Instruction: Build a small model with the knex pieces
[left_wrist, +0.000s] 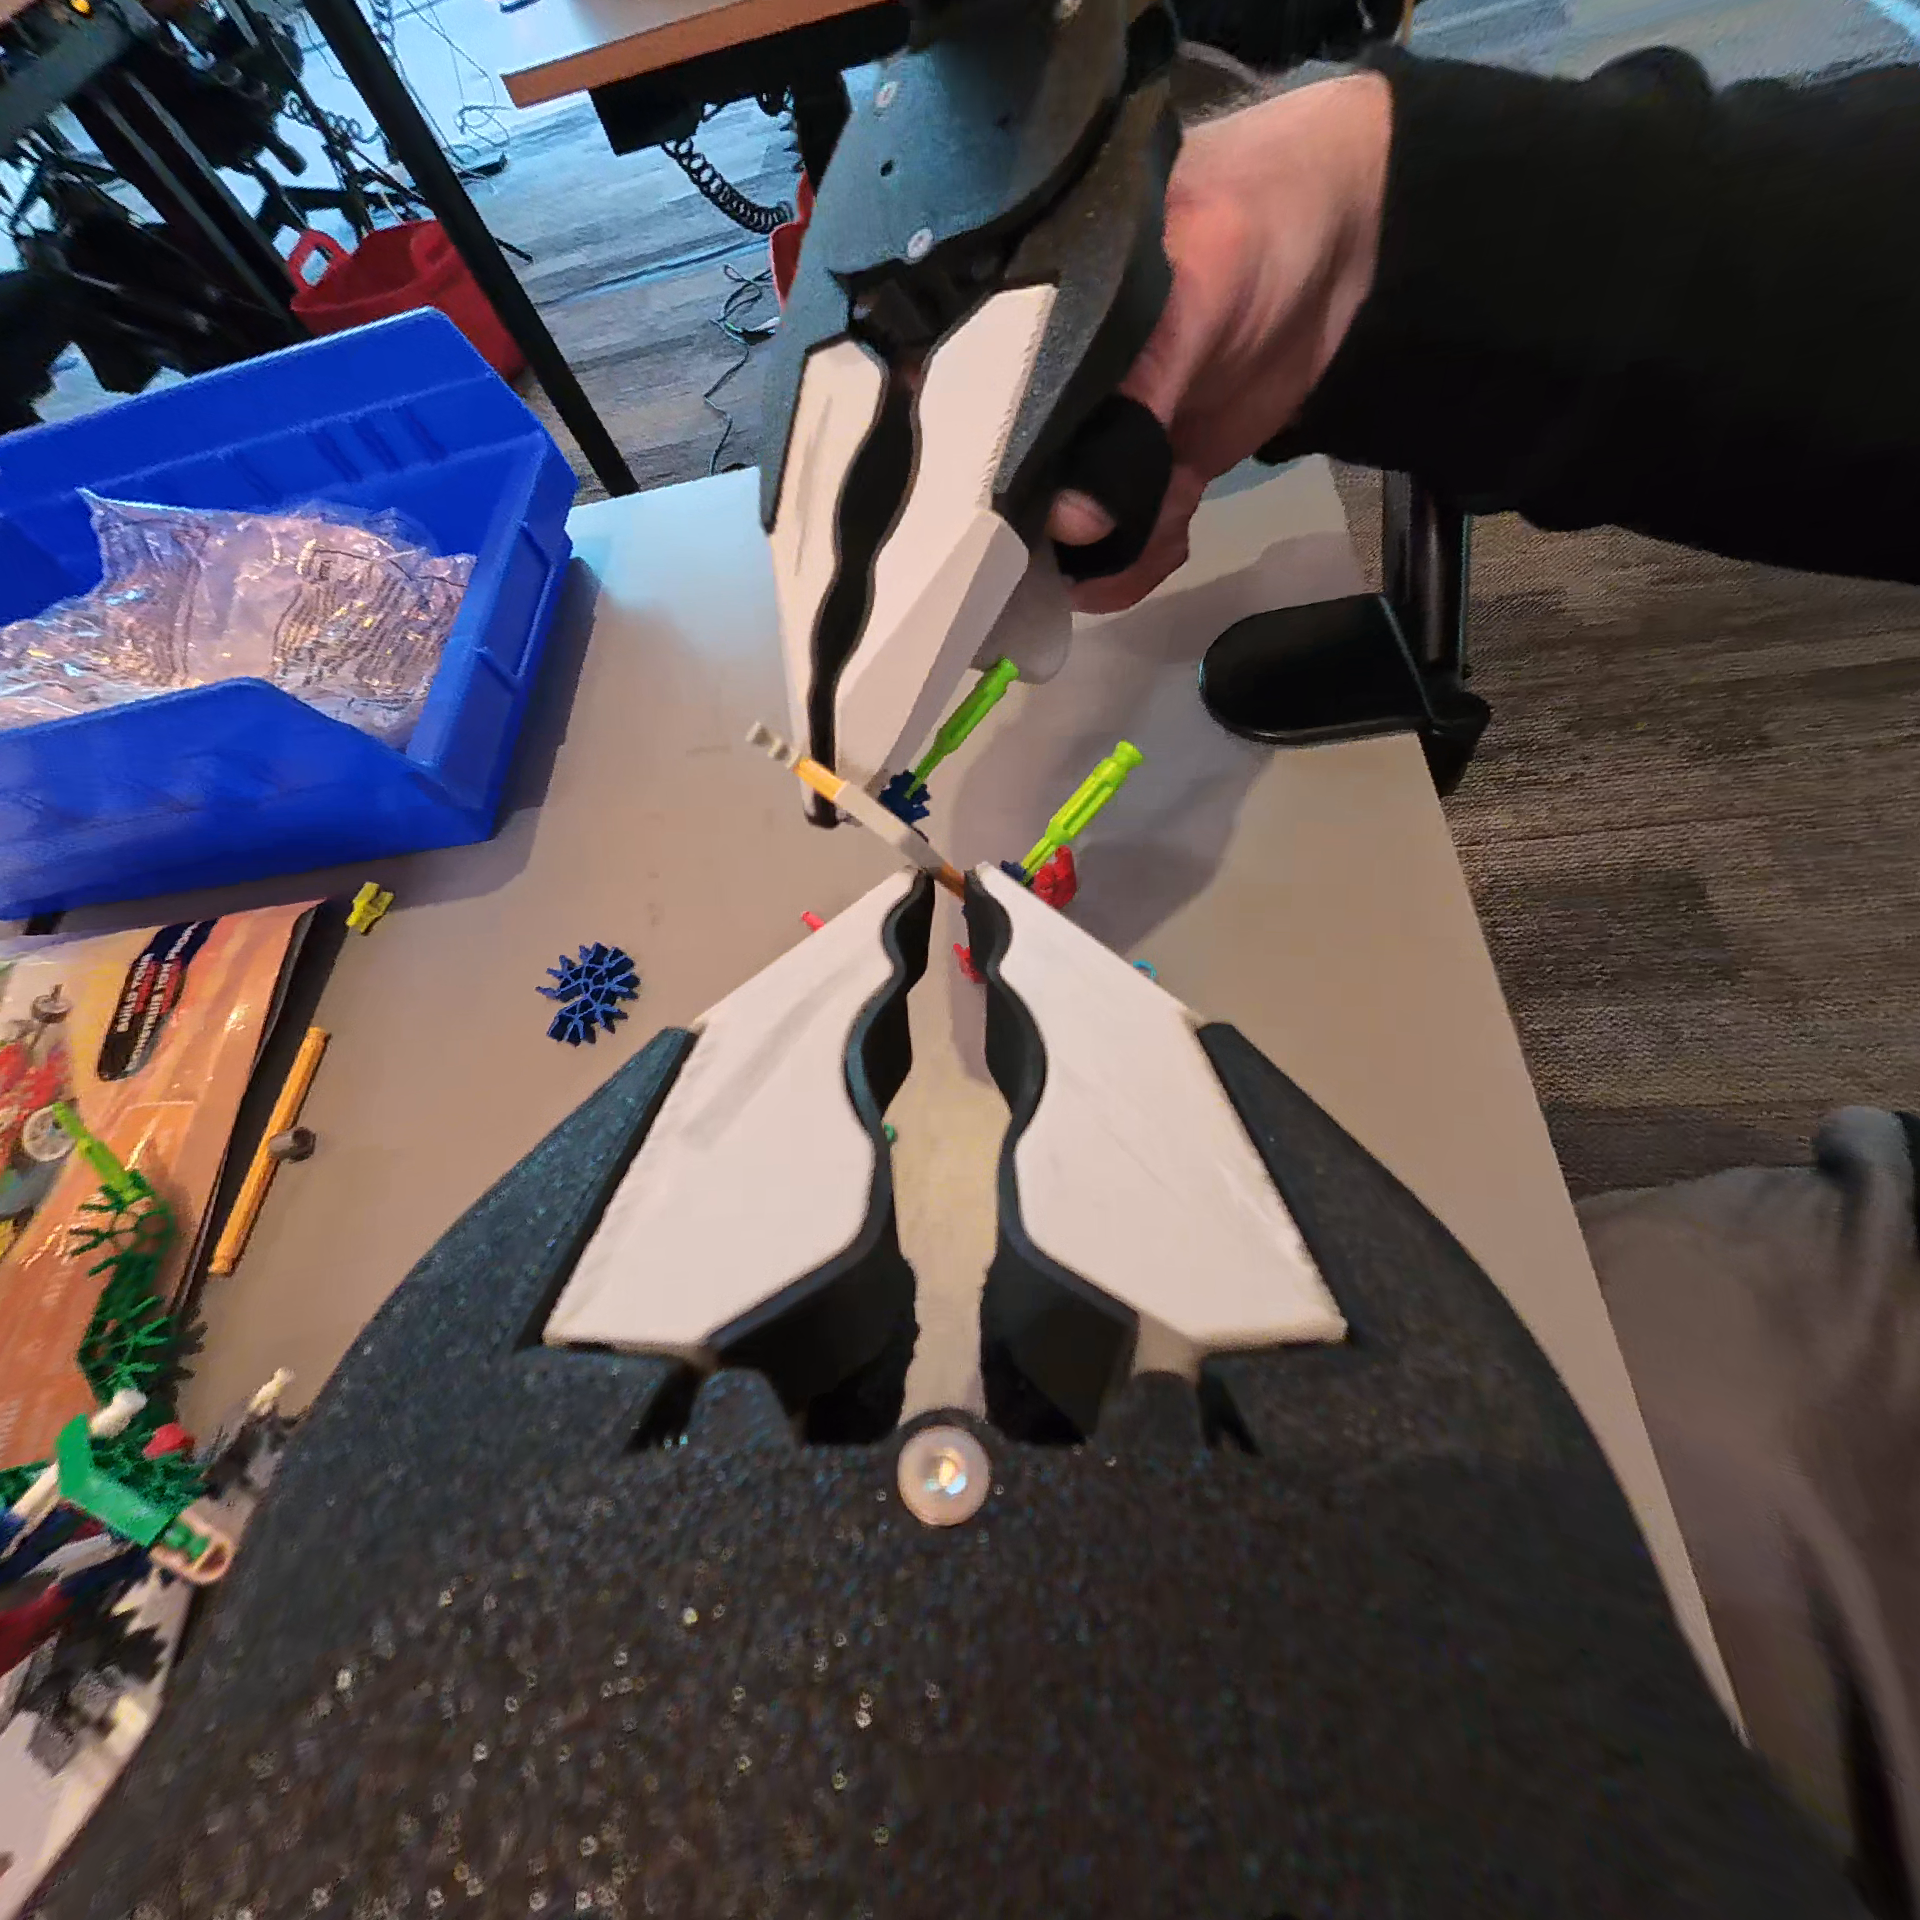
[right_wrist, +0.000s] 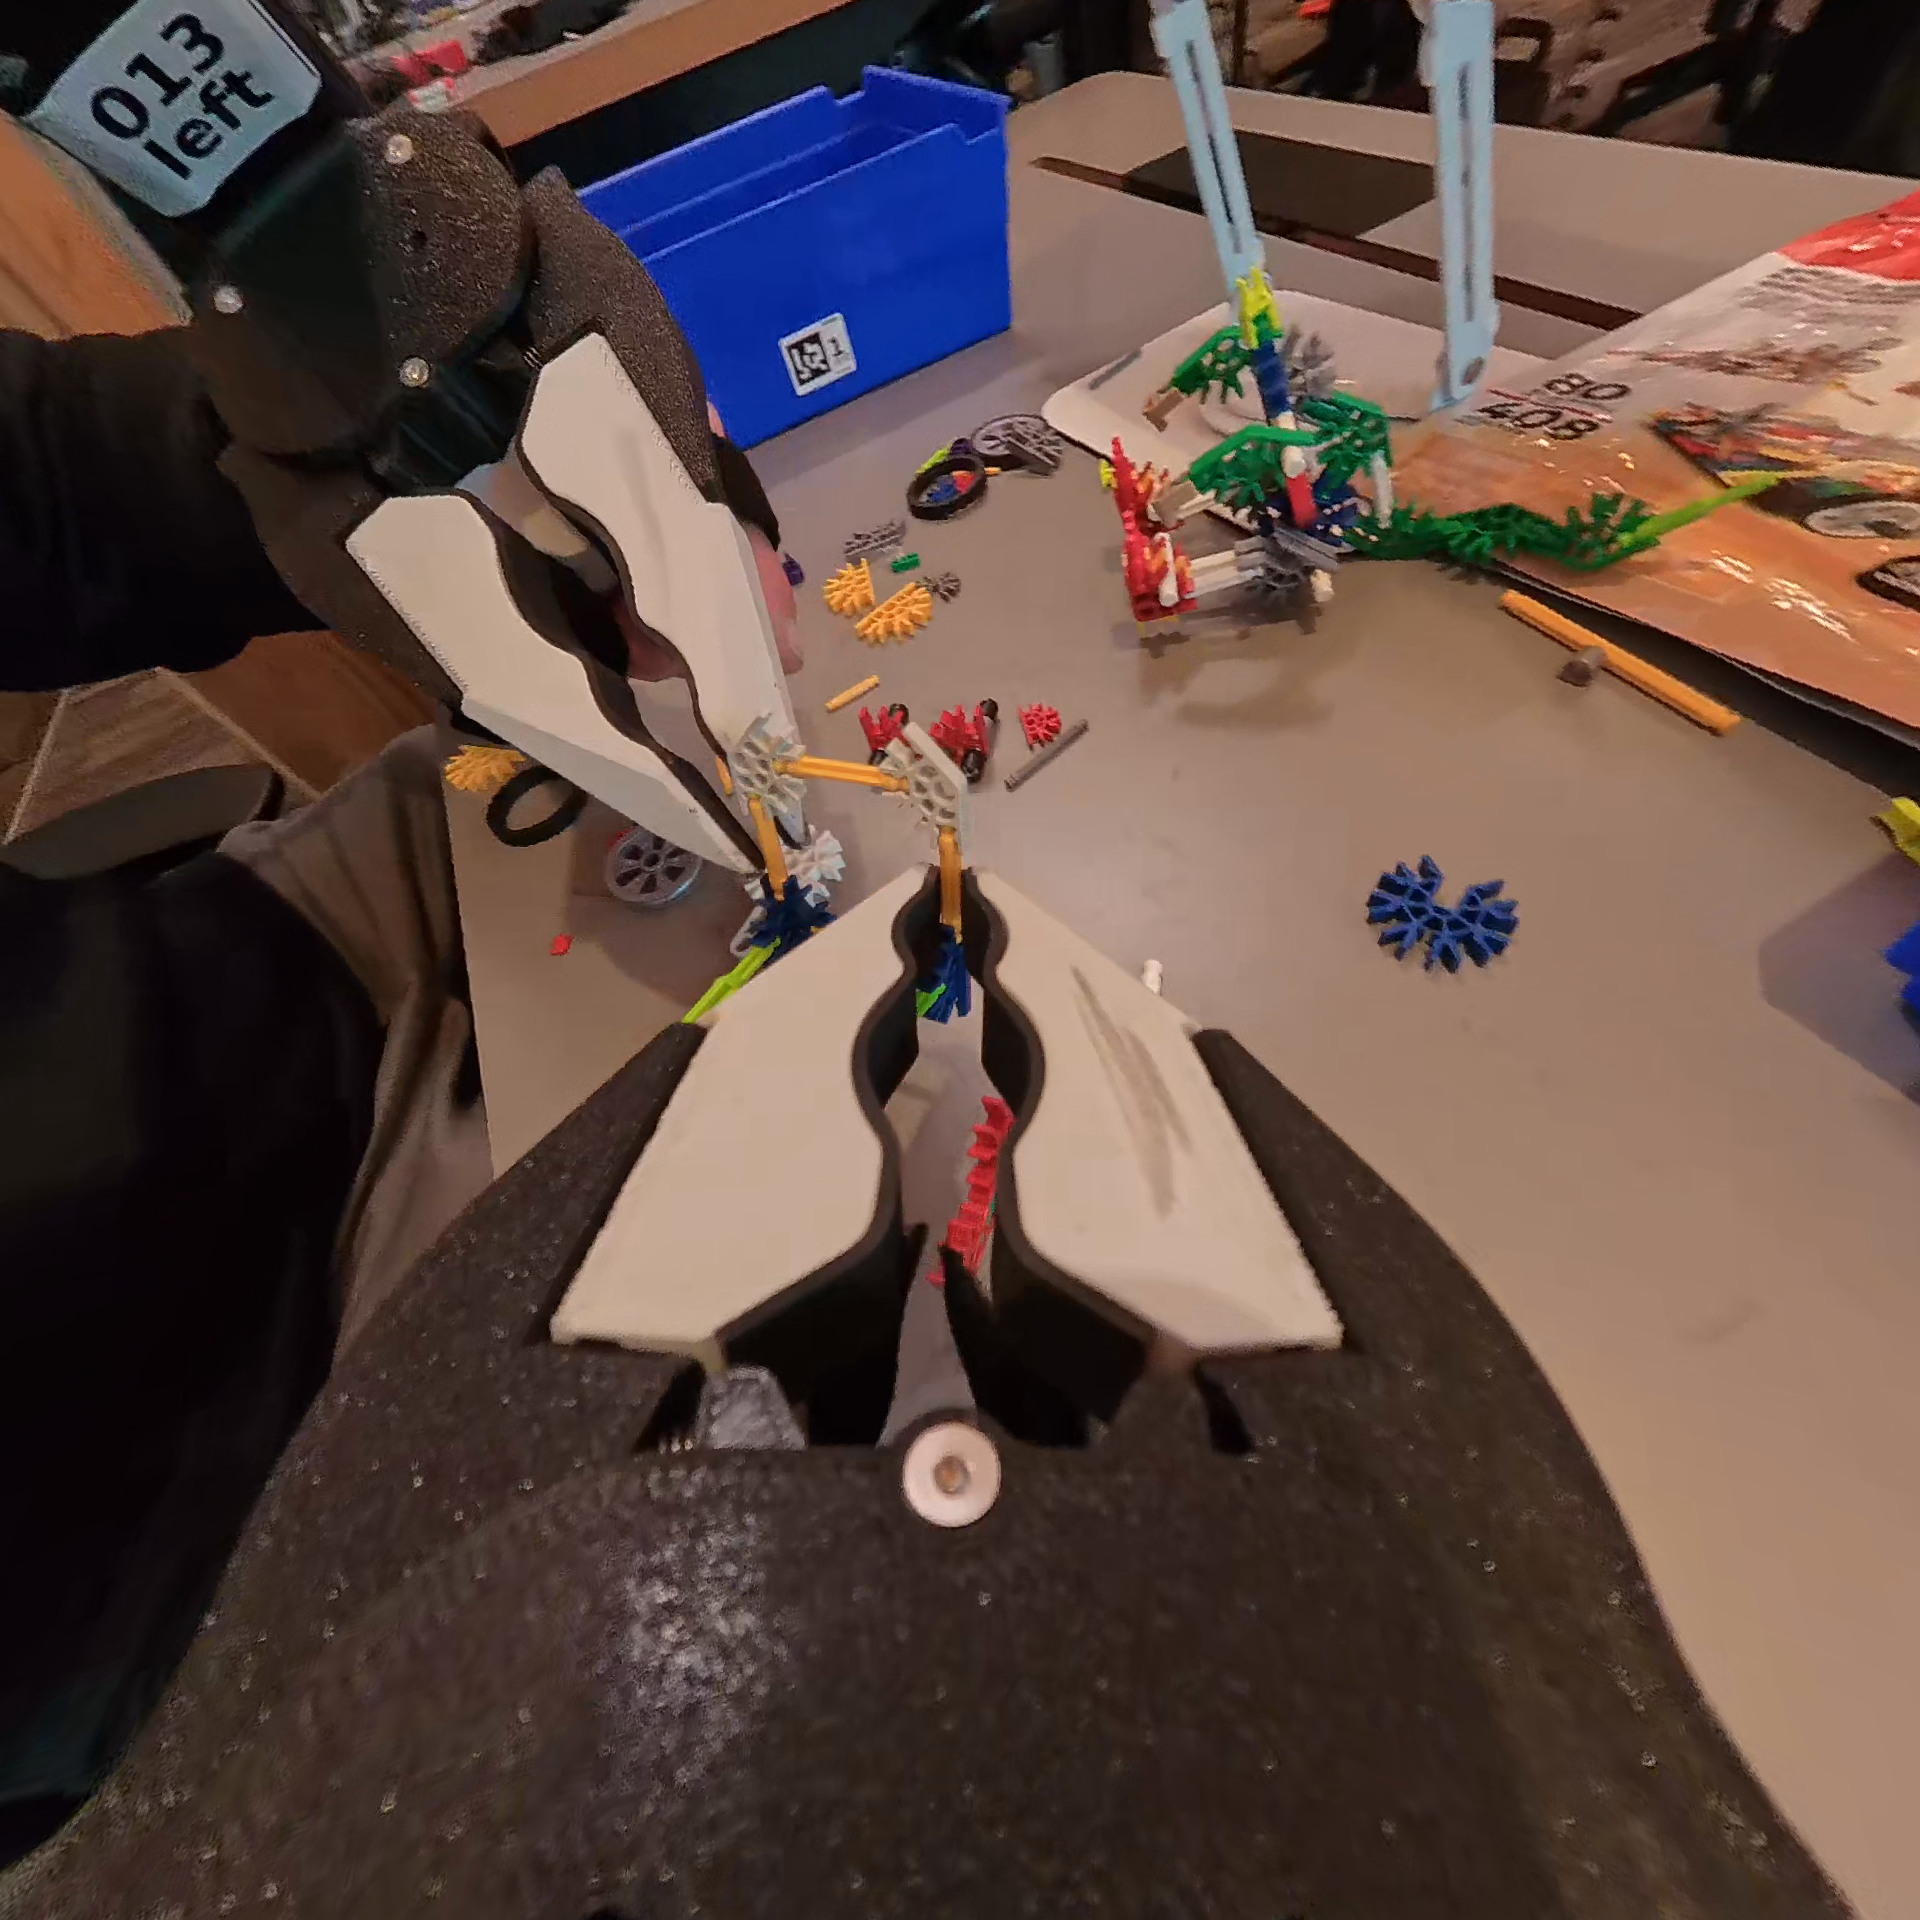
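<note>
Holding a small rod-and-connector frame (right_wrist: 831, 790) up over the grey table (right_wrist: 1351, 1143), I am gripping it from both ends. It is looking like a light toy lattice: yellow rods joining two pale grey snowflake-shaped connectors, with blue connectors and lime-green rods (left_wrist: 1081, 805) hanging at its lower corners. I am pinching one yellow rod just below the angled grey connector with my right gripper (right_wrist: 951, 883), its jaws closed on it. I am clamping the other side with my left gripper (left_wrist: 948, 883), its tips closed together on a rod end. A loose blue connector (right_wrist: 1442, 916) is lying well apart on the table, a blue bin (right_wrist: 831, 249) is sitting at the back, and a bigger green and red model (right_wrist: 1247, 499) is resting beside an instruction booklet (right_wrist: 1714, 436).
</note>
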